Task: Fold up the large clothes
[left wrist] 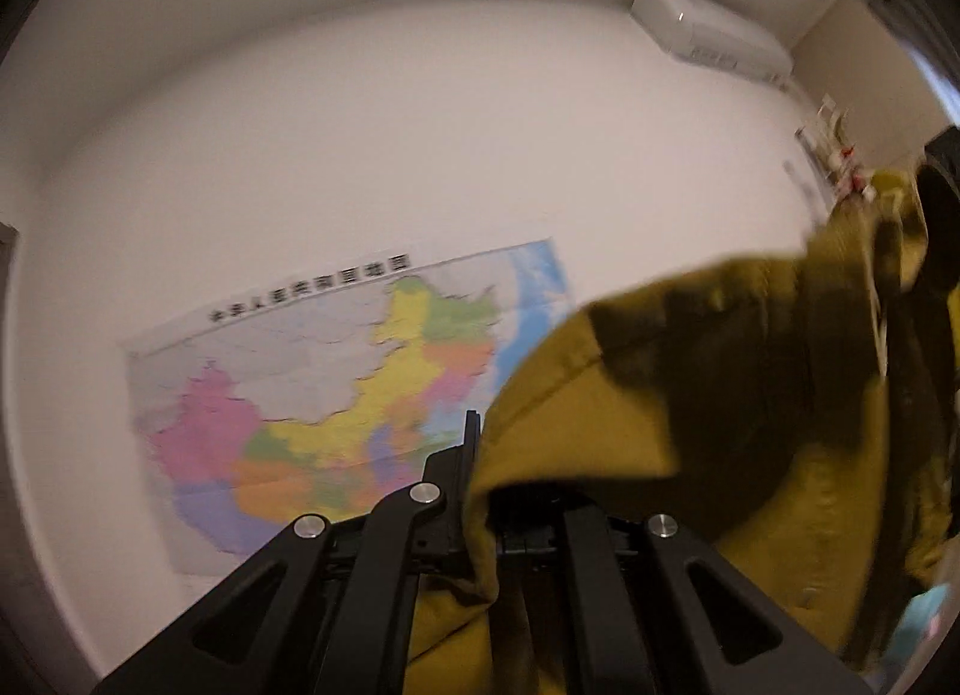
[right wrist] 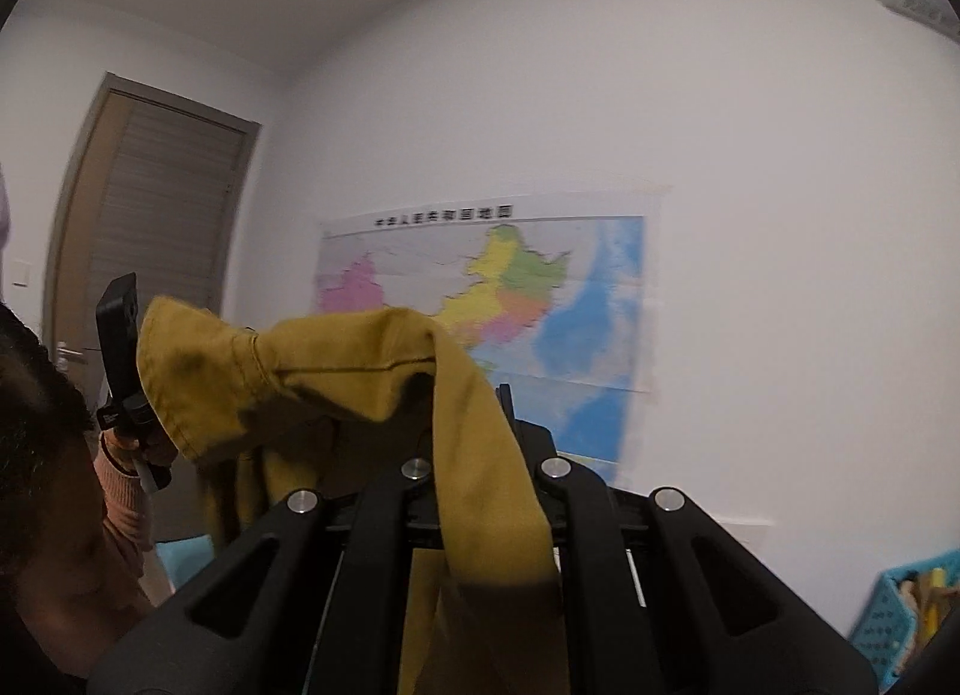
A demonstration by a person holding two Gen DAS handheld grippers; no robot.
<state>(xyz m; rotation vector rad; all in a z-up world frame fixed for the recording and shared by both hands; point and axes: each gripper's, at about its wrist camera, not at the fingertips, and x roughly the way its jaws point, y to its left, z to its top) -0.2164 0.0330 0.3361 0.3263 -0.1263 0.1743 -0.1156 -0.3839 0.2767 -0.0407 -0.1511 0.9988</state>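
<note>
Mustard garment [right wrist: 336, 359] is up in the air, hanging in front of the wall map [right wrist: 504, 299], stretched between the two tongs. Left tongs [left wrist: 474, 455] are clenched on one edge of the cloth, fabric draping over and down past the jaws. Right tongs [right wrist: 501, 413] are clenched on another edge, cloth spilling over the left-hand side of the jaws. From the right wrist view the left tool sits left of the map and lower, a hand [right wrist: 129, 443] wrapped on its handle. Step in hand looks like lifting and spreading before the first fold. To do it well: pull the two grips apart until the top edge runs taut and level across the map, give it a shake so the bunched middle drops flat, keep both grips tight, then lay it down without letting the slack twist. Writing: a row of dark characters heads the map, too blurred to read. AC unit [left wrist: 708, 29] sits high and right of the map; no brand legible.
</note>
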